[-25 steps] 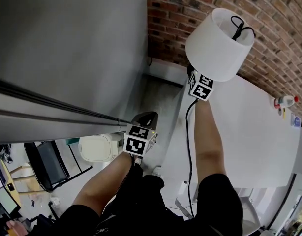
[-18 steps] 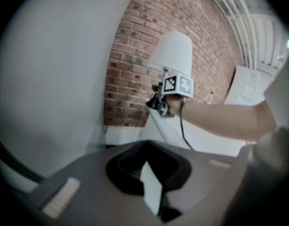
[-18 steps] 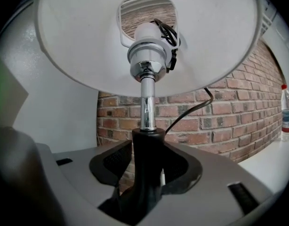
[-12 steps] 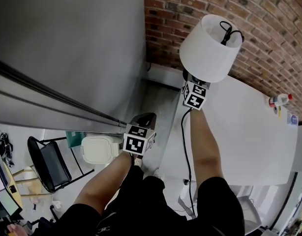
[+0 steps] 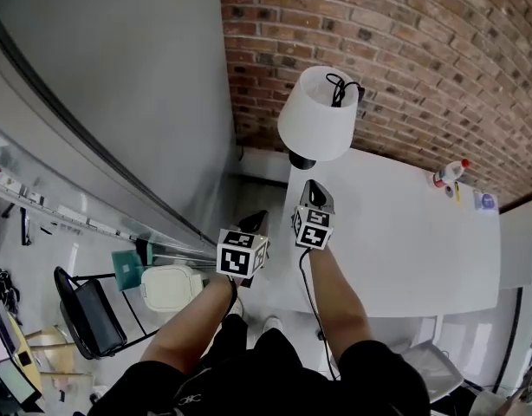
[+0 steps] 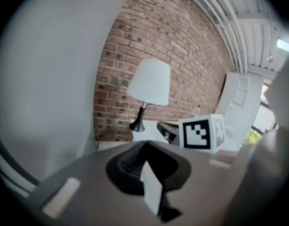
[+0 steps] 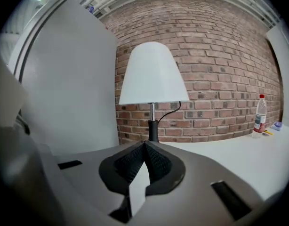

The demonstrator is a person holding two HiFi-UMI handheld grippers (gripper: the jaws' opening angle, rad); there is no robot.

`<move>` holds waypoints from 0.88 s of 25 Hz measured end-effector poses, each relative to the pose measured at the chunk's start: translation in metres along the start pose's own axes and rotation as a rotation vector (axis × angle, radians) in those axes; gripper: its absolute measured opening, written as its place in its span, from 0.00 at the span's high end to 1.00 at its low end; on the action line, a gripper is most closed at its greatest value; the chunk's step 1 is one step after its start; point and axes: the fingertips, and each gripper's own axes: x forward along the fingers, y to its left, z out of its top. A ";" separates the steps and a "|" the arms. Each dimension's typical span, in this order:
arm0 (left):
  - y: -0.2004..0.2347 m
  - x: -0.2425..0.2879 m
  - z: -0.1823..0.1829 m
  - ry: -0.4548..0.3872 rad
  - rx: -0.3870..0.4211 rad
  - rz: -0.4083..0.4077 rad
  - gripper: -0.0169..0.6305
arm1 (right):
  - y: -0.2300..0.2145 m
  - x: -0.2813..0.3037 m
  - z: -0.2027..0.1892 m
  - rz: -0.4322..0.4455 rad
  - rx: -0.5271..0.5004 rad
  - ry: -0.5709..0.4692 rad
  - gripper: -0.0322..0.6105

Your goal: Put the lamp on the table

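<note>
Head view, forearms [image 5: 335, 293] outstretched — right tongs [image 5: 312, 185] just closed, empty, short of lamp [image 5: 318, 124], left tongs [image 5: 255, 218] closed, empty.

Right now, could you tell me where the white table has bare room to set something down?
The middle of the white table is bare, from the white-shaded lamp at its far left corner across to the clear plastic bottle by the brick wall; the near edge is free. Only the far right corner, with the bottle and small items, is crowded.
</note>
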 end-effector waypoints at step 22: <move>-0.075 -0.105 0.123 -0.254 0.140 -0.097 0.97 | 0.030 -0.233 0.163 -0.031 0.114 -0.200 0.95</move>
